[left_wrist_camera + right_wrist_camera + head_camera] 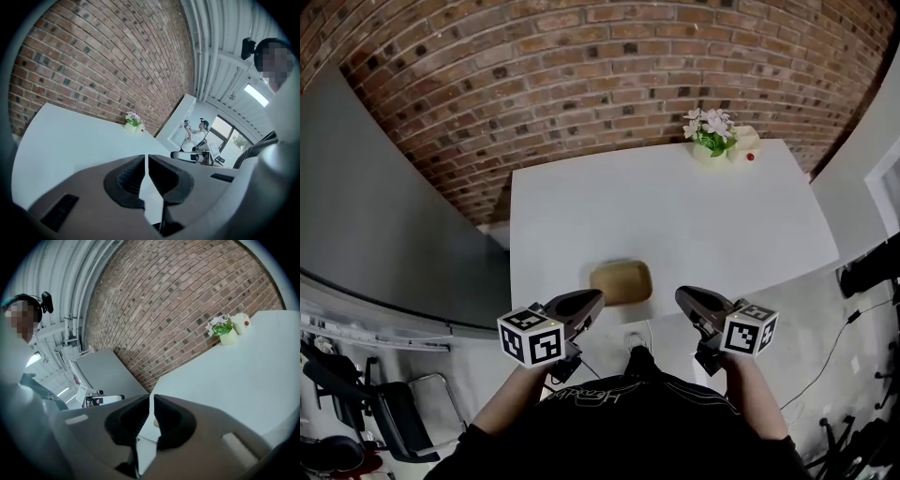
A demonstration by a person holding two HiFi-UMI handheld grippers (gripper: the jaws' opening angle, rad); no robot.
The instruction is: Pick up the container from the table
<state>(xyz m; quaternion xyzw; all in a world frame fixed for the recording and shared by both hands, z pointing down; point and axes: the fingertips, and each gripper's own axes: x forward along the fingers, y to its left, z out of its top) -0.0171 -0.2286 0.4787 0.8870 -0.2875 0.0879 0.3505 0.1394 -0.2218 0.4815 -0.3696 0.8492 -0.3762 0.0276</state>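
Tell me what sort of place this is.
Probably an indoor workspace or recording studio rather than a home: a bare white table stands against an exposed brick wall, with an office chair to one side and loose cables trailing nearby.

No legible text; only faint, unreadable lettering on the person's black shirt [637, 427].

Premises: office-type workroom. Evidence: bare brick wall [581, 66]; plain white desk [675, 216] bearing a flower pot [711, 142]; grey partition [384, 216]; office chair [389, 412]; ribbed ceiling [222, 65] with exposed pipes.
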